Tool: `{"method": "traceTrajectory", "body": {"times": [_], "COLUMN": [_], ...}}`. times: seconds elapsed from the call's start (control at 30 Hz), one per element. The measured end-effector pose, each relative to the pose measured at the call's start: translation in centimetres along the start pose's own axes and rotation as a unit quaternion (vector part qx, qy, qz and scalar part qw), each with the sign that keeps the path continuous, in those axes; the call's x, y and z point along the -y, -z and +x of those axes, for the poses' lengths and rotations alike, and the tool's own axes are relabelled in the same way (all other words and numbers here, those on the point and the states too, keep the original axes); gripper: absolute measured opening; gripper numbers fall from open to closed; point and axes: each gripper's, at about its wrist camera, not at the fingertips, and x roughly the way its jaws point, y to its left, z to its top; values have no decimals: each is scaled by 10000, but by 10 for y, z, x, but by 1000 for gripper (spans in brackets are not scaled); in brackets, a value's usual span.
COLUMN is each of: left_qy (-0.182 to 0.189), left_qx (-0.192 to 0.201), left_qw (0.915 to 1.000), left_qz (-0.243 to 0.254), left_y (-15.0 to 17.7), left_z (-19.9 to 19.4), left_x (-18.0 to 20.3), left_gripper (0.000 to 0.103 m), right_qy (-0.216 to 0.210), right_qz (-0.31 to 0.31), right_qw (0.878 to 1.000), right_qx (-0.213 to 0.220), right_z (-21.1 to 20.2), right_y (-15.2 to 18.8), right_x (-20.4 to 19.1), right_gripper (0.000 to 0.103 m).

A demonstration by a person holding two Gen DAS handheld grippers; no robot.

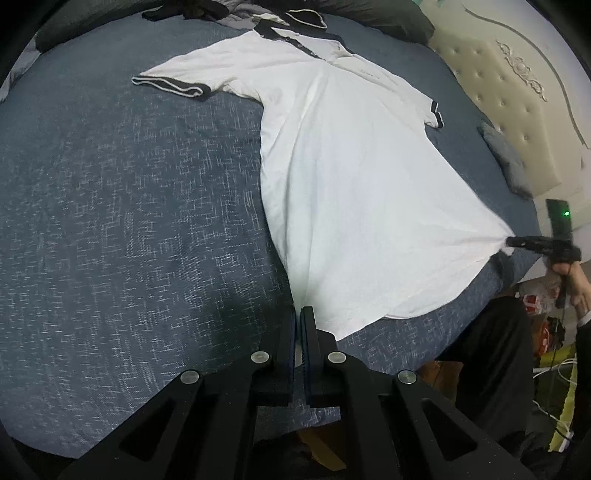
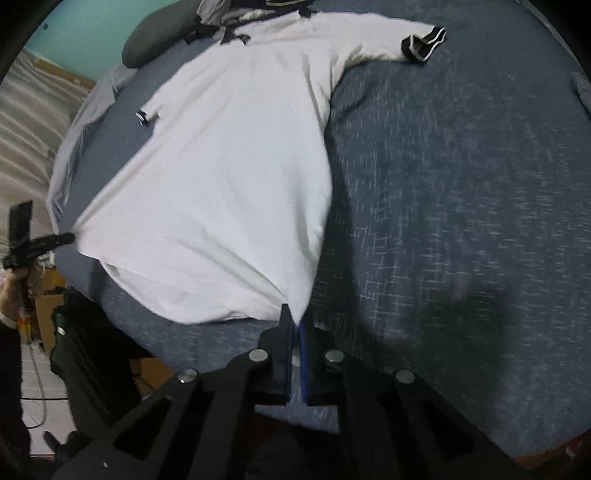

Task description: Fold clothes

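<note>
Left gripper (image 1: pixel 298 314): jaws closed, pinching one bottom corner of the white polo shirt (image 1: pixel 351 177) at its hem; pointed steeply down at the bed.

Right gripper (image 2: pixel 295 317): jaws closed, white cloth of the opposite bottom corner caught between them; also pointed steeply down. In the left wrist view it shows at the far right, clamped on that hem corner, with a hand (image 1: pixel 576 284) on its handle.

Shirt: white, short-sleeved, dark collar and dark striped cuffs. Lies front up on the bed, collar end far from the jaws, hem end near. The hem is drawn taut between the two corners; soft creases run up the body. One sleeve (image 1: pixel 173 83) is spread flat, the other (image 1: pixel 424 110) lies close along the body.

Bed (image 1: pixel 129 203): blue-grey flecked cover, a wide bare stretch on either side of the shirt. The hem lies near the bed's near edge.

Beyond: dark clothing (image 1: pixel 177 13) heaped past the collar; cream tufted headboard (image 1: pixel 517 110) along one side; a teal wall (image 2: pixel 92 33) past the far end; cluttered floor with cables (image 1: pixel 561 387) below the near edge.
</note>
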Motion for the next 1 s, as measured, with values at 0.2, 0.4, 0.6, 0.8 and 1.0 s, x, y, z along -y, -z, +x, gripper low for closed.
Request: {"method": "traceTrajectory", "body": {"times": [0.2, 0.4, 0.6, 0.8, 1.0], "left_qy": [7, -80, -165, -202, -237], "left_qx": [38, -198, -513, -638, -682], "left_qw": [10000, 9997, 9983, 9971, 9965], "left_qz": [45, -111, -211, -360, -412], "left_y": [-1, -6, -12, -26, -38], "left_z": [-12, 11, 49, 79, 97], "left_x": [5, -6, -16, -30, -36], "left_gripper": [3, 3, 3, 3, 3], "right_qy": [-297, -180, -33, 134, 367], "right_qz": [193, 515, 704, 754, 577], "right_qw": [9991, 9982, 9975, 9970, 9975], "right_qx": [236, 236, -68, -59, -174], "right_z": [-58, -57, -6, 22, 39], "right_y": [-1, -1, -2, -20, -36], "right_x": [-3, 17, 38, 51, 56], "right_gripper": [2, 2, 2, 2, 2]}}
